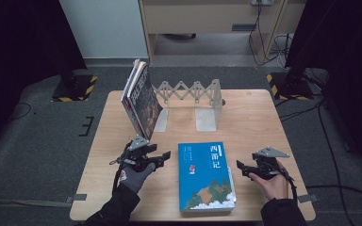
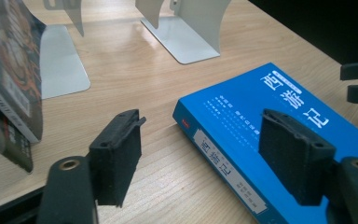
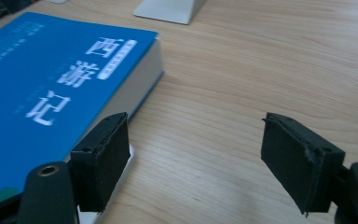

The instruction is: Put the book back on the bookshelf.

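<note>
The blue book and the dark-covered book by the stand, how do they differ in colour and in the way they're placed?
The blue book lies flat on the table, cover up; the dark-covered book stands tilted at the expanding book stand. The blue book has a bright blue cover with white characters; the dark-covered book has a dark, busy picture cover. The blue book lies between the left tool and right tool; the dark-covered book stands farther back. Both are untouched.

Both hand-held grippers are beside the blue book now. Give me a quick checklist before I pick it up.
1. Blue book lying flat on the table: ok.
2. Left hand-held gripper open, nothing held: ok.
3. Right hand-held gripper open, nothing held: ok.
4. Jaws around the book's edges: not ok, both sit beside it.
5. Free slot in the bookend rack: ok.
6. Leaning books steady: cannot tell.
</note>
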Demonstrator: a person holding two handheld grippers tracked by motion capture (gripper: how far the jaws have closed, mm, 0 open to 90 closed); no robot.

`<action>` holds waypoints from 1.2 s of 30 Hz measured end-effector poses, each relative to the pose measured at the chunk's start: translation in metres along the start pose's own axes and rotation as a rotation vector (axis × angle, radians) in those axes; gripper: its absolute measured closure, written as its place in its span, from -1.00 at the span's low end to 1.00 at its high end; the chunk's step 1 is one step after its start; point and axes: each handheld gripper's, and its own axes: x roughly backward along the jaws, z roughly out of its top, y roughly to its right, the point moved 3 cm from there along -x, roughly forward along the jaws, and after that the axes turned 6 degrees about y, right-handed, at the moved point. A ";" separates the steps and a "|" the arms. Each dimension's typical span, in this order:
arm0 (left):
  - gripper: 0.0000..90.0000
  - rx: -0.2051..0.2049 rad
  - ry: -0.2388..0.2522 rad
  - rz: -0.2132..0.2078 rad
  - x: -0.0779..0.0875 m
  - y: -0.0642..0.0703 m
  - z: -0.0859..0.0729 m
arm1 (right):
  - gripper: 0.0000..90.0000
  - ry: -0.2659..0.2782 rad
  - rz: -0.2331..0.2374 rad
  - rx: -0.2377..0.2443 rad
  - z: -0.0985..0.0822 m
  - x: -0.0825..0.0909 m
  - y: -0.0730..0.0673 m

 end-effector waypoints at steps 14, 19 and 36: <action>-0.25 -0.127 -0.101 -0.017 -0.028 -0.003 -0.023 | -0.49 -0.026 0.095 0.026 0.002 -0.009 -0.032; -0.06 -0.077 -0.105 -0.065 -0.035 -0.001 -0.024 | -0.49 -0.033 0.134 0.012 0.002 -0.012 -0.042; -0.38 0.058 -0.077 -0.166 -0.069 0.008 -0.036 | -0.48 -0.077 0.184 -0.032 -0.004 -0.020 -0.052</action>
